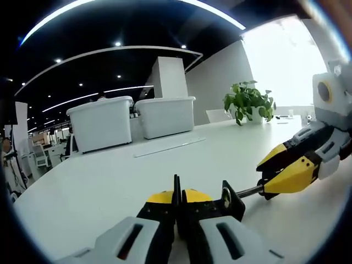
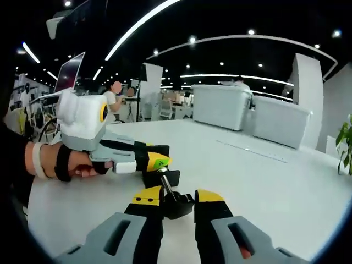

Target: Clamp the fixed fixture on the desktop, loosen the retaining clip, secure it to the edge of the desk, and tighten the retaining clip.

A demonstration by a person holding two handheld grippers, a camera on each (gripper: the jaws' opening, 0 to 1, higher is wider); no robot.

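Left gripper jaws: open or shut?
Shut. In the left gripper view, the left gripper has both jaws pressed together on the black clamp.

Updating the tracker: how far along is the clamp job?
Done: the left tool is shut on the black fixture. In hand: the right tool grips its screw, apparently to loosen it. Left: fit it on the desk edge and retighten; it is at mid-desk now, away from any edge.
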